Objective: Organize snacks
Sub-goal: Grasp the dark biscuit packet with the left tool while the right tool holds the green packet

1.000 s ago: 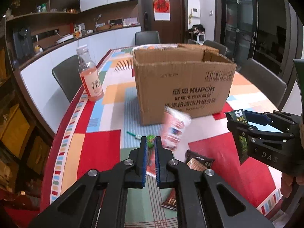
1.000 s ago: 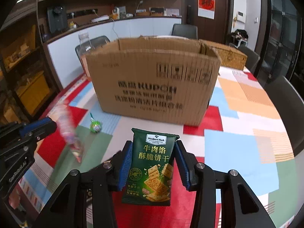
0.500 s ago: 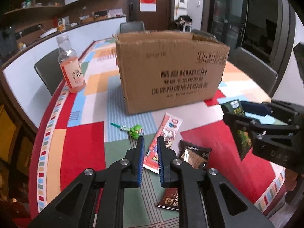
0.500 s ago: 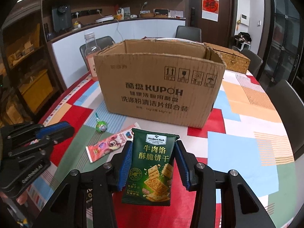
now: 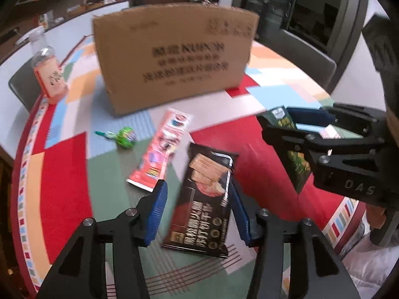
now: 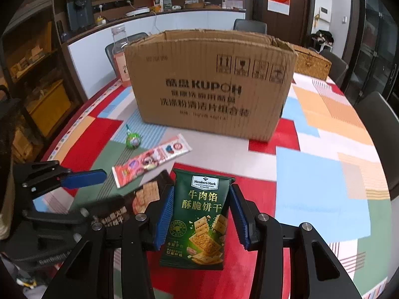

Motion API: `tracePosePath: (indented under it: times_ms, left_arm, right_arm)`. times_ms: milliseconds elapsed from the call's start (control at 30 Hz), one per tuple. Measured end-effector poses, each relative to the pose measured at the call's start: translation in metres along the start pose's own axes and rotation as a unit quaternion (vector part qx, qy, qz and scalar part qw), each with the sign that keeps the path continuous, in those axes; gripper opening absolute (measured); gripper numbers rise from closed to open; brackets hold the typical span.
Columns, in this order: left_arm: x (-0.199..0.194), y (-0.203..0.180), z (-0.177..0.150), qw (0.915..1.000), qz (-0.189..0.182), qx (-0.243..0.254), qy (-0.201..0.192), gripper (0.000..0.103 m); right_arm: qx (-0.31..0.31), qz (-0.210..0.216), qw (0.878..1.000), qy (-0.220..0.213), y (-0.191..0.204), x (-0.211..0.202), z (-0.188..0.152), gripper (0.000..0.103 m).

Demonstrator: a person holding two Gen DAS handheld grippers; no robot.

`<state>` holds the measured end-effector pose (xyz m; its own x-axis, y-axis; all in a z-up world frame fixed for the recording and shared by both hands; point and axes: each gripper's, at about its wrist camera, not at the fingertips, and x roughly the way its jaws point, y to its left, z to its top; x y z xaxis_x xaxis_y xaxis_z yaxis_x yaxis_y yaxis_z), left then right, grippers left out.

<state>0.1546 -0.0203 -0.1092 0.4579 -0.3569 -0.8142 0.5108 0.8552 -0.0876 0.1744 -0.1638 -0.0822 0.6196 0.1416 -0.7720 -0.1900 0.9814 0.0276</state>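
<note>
I see a dark cracker packet [image 5: 204, 201] lying flat on the patchwork tablecloth [image 5: 62, 164], printed with biscuit slices and pale characters. My left gripper [image 5: 198, 211] is spread wide with a blue pad on each side of it; I cannot tell whether either pad touches. My right gripper [image 6: 199, 220] is clamped on an upright green cracker bag [image 6: 199, 221]. Beyond lie a pink snack sleeve [image 5: 160, 153], a green lollipop [image 5: 126, 138] and the cardboard box [image 5: 174, 54].
</note>
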Motion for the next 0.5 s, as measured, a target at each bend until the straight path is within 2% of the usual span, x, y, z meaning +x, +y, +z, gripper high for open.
tracePosePath:
  times_ms: [200, 367, 500]
  left_arm:
    - [0.022, -0.005, -0.002, 0.9997, 0.002, 0.001, 0.023, 0.052]
    - [0.032, -0.008, 0.000, 0.9996, 0.003, -0.002, 0.029, 0.054]
    - [0.037, -0.009, 0.001, 0.9996, 0.012, -0.002, 0.027, 0.052]
  right_arm:
    - [0.006, -0.011, 1.000, 0.016, -0.007, 0.001, -0.011, 0.045]
    - [0.009, -0.017, 1.000, 0.024, -0.011, 0.004, -0.016, 0.045]
    - [0.011, -0.017, 0.999, 0.027, -0.012, 0.006, -0.016, 0.045]
